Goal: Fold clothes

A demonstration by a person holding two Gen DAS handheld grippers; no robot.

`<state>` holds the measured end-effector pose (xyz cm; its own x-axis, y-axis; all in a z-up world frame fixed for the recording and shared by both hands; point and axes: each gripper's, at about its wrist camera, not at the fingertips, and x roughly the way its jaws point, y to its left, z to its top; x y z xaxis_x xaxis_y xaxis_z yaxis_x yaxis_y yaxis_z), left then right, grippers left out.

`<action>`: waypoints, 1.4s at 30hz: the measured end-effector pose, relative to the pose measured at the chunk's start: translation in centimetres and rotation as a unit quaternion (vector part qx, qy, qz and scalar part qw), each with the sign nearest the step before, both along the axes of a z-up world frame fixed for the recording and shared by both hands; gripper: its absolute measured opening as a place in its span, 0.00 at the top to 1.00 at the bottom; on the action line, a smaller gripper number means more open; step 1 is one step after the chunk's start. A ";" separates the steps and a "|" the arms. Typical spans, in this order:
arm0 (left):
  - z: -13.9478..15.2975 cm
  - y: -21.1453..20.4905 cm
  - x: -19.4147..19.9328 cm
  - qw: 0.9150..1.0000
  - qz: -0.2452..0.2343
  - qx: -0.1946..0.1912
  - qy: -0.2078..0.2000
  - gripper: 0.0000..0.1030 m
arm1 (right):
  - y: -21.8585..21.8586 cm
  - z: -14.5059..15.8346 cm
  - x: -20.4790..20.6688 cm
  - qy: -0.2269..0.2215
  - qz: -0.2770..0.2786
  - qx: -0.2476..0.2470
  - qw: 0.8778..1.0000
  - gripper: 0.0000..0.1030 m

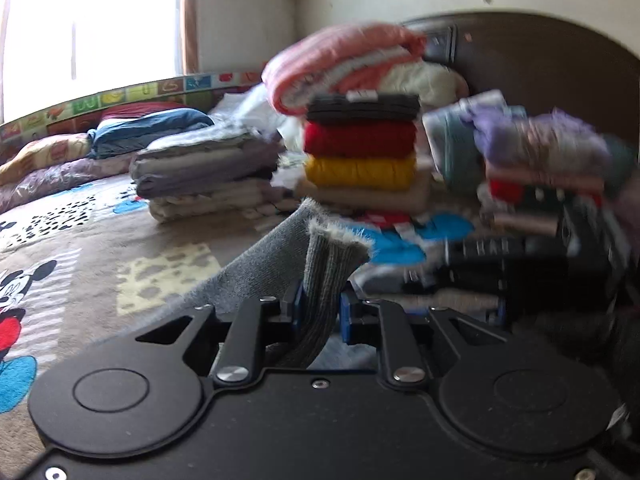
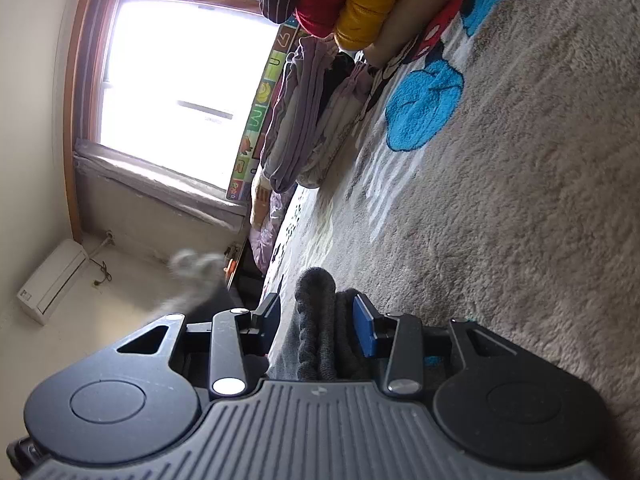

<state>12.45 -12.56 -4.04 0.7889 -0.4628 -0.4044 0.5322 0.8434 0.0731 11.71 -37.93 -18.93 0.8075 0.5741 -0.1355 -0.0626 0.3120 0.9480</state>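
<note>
Your frames, big to small.

Beige plush cartoon-print blanket (image 1: pixel 80 240) covers the bed; in your right wrist view it's rolled sideways, filling 1 to 5 o'clock (image 2: pixel 520 200). Bright wood-framed window (image 2: pixel 168 92) sits at 10 o'clock there, and at 10 to 11 o'clock in the left view (image 1: pixel 92 28).

Folded stacks at 12 o'clock in your left view: pink knit blanket roll (image 1: pixel 344 64) on top, then a dark striped fold, red knit fold (image 1: pixel 360 138), yellow knit fold (image 1: pixel 360 172), beige fold at the bottom. Grey-lilac folded sheet pile (image 1: pixel 208 176) at 10 o'clock of that stack. Blurred mixed pile (image 1: pixel 548 168) at 2 o'clock; detail unreadable.

Task item: grey ribbed knit garment (image 1: pixel 324 280). Your left gripper (image 1: pixel 322 312) is clamped on a bunched section of it; the fabric runs straight up between the blue pads, its frayed edge poking out past the tips, the rest draping off toward 8 o'clock onto the blanket.

Your right gripper (image 2: pixel 320 316) has a darker rolled fold of knit (image 2: pixel 316 320) between its fingers. It lies against the 3 o'clock blue pad (image 2: pixel 366 328); a gap shows on the 9 o'clock side, so can't tell if it's really pinched.
</note>
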 end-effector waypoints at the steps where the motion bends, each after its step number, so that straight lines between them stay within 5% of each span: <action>1: -0.4 -0.4 -0.1 1.000 -0.001 0.014 -0.003 0.85 | 0.0 -0.1 0.0 0.000 -0.001 0.004 1.000 0.60; 5: -2.5 -2.7 -0.8 0.992 -0.014 0.122 -0.039 0.85 | -0.5 -0.4 -0.1 -0.001 -0.010 0.026 1.000 0.60; 9: -5.0 -5.2 -2.3 0.964 -0.030 0.249 -0.091 0.85 | -0.3 -0.2 -0.1 -0.001 -0.011 0.014 1.000 0.60; 11: -5.2 -5.6 -2.9 0.958 -0.026 0.267 -0.100 0.79 | -0.3 0.2 -0.2 -0.007 -0.016 -0.002 1.000 0.60; 12: -4.8 -5.4 -3.2 0.959 -0.028 0.264 -0.100 0.74 | -0.4 0.4 -0.3 -0.010 -0.019 -0.010 1.000 0.60; 14: -3.7 -4.5 -4.1 0.964 -0.031 0.240 -0.105 0.41 | -0.5 1.2 -0.6 -0.024 -0.033 -0.039 0.998 0.57; 15: -3.1 -3.9 -4.7 0.968 -0.034 0.225 -0.106 0.37 | -0.5 1.7 -0.9 -0.033 -0.041 -0.058 0.997 0.57; 18: -1.0 -0.5 -5.5 0.984 -0.021 0.152 -0.087 0.37 | 0.5 4.2 -1.9 -0.081 -0.057 -0.148 0.984 0.57; 20: 0.2 2.4 -5.3 0.992 0.018 0.095 -0.078 0.41 | 1.9 6.2 -2.6 -0.128 -0.057 -0.223 0.965 0.57; 23: 1.2 7.1 -3.1 0.991 0.119 0.026 -0.057 0.48 | 5.4 9.1 -4.1 -0.209 -0.036 -0.340 0.916 0.57; 26: 1.4 10.1 -1.1 0.988 0.150 -0.017 -0.038 0.54 | 8.7 11.0 -4.4 -0.256 -0.001 -0.412 0.874 0.58; 30: 0.4 10.0 -0.6 0.990 0.136 -0.024 -0.028 0.54 | 11.0 11.7 -3.2 -0.248 0.021 -0.450 0.858 0.58; 32: -2.4 10.1 0.9 0.989 0.138 -0.015 0.048 0.53 | 11.3 10.3 -1.4 -0.209 0.043 -0.474 0.854 0.59; 35: -5.6 8.9 0.6 0.990 0.132 0.032 0.024 0.52 | 11.2 6.8 1.3 -0.126 0.091 -0.509 0.846 0.63; 37: -4.9 8.0 0.5 0.988 0.141 0.053 0.025 0.52 | 11.2 6.9 1.1 -0.130 0.088 -0.510 0.846 0.66; 42: -4.7 8.9 0.2 0.990 0.138 0.032 0.023 0.51 | 11.2 7.2 0.4 -0.139 0.079 -0.512 0.844 0.66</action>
